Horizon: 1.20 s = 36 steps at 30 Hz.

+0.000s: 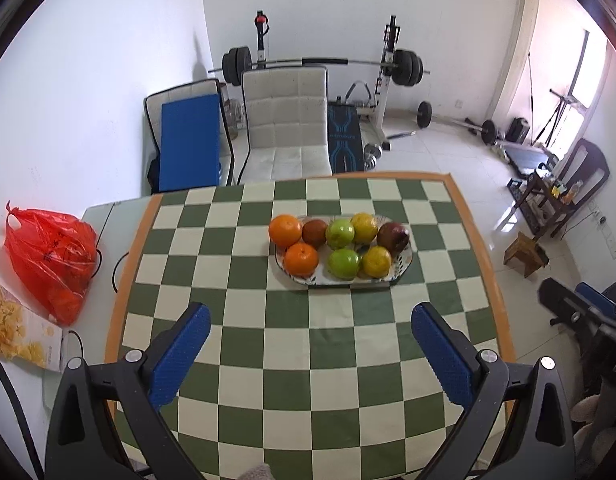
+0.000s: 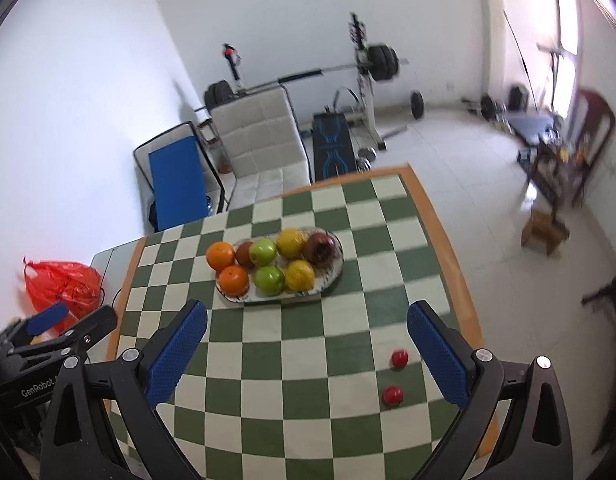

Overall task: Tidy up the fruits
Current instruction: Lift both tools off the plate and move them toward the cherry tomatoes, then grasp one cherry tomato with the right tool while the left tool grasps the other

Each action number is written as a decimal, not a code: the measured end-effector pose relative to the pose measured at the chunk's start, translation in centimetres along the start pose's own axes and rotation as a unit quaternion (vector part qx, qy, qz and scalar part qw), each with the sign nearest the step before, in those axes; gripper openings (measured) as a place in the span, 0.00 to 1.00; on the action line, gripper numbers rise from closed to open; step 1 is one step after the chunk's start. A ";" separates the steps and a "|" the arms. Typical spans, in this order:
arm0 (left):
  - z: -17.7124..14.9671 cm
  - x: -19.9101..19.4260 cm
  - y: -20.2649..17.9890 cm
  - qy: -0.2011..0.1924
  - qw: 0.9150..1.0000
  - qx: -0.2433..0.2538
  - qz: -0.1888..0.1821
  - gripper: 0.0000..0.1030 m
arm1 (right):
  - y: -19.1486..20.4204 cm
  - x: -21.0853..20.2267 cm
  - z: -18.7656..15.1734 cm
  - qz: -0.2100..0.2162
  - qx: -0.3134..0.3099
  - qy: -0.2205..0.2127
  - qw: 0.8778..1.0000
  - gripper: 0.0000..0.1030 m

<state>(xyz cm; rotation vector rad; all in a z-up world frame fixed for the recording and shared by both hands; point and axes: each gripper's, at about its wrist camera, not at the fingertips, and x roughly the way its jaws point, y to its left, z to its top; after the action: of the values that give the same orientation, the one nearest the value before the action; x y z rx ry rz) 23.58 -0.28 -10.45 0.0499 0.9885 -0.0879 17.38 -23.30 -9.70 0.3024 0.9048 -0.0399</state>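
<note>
An oval patterned plate [image 1: 308, 280] [image 2: 331, 280] on the green-and-cream checked table holds several fruits: two oranges [image 1: 284, 230] [image 2: 220, 255], two green apples [image 1: 343, 263] [image 2: 269, 279], two yellow citrus [image 1: 376, 261] [image 2: 300, 275] and two dark red fruits [image 1: 393, 235] [image 2: 319, 249]. Two small red fruits [image 2: 399, 359] [image 2: 392, 395] lie loose on the cloth just inside my right gripper's right finger. My left gripper [image 1: 310, 316] is open, hovering short of the plate with nothing between its fingers. My right gripper [image 2: 307, 315] is open too, above the cloth near the plate. The left gripper [image 2: 48, 320] also shows at the left edge of the right wrist view.
A red plastic bag [image 1: 48, 256] [image 2: 64, 288] and a snack packet [image 1: 24, 332] lie left of the table. A white padded chair [image 1: 286, 120] [image 2: 260, 136] stands behind the table, with a weight bench and barbell beyond. The orange table border [image 1: 487, 264] marks the right edge.
</note>
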 end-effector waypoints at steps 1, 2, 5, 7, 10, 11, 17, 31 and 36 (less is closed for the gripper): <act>-0.2 0.8 -0.3 0.007 1.000 0.005 0.006 1.00 | -1.5 0.9 -0.3 -0.002 0.017 0.008 1.000 0.99; -0.6 2.0 -0.8 0.019 1.000 0.011 0.019 1.00 | -3.2 1.9 -0.6 -0.009 0.033 0.022 0.999 0.99; -1.6 5.3 -2.0 0.054 0.998 0.020 0.040 1.00 | -8.2 6.1 -1.9 -0.029 0.070 0.071 0.995 0.99; -2.4 8.1 -3.1 0.088 0.995 0.024 0.044 1.00 | -11.4 9.7 -3.4 -0.032 0.088 0.114 0.989 0.94; -3.8 12.8 -5.2 0.145 0.987 0.038 0.059 1.00 | -14.5 15.3 -5.4 -0.022 0.104 0.178 0.978 0.69; -4.3 14.3 -5.9 0.163 0.984 0.043 0.062 1.00 | -15.5 17.6 -6.3 -0.015 0.109 0.203 0.973 0.66; -6.8 22.4 -9.8 0.257 0.960 0.071 0.080 1.00 | -16.9 25.9 -9.0 -0.001 0.079 0.273 0.959 0.45; -11.0 25.2 -22.8 0.350 0.919 0.149 -0.102 0.92 | -21.0 22.3 -9.6 0.002 0.090 0.257 0.962 0.29; -13.6 26.4 -26.0 0.383 0.899 0.178 -0.119 0.60 | -23.2 21.0 -10.9 -0.010 0.101 0.267 0.958 0.29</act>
<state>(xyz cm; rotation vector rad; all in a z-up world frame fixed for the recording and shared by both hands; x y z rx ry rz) 24.15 -26.37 -40.02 0.3191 1.7577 -0.5043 18.31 -40.53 -37.97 0.5080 1.4463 -0.0714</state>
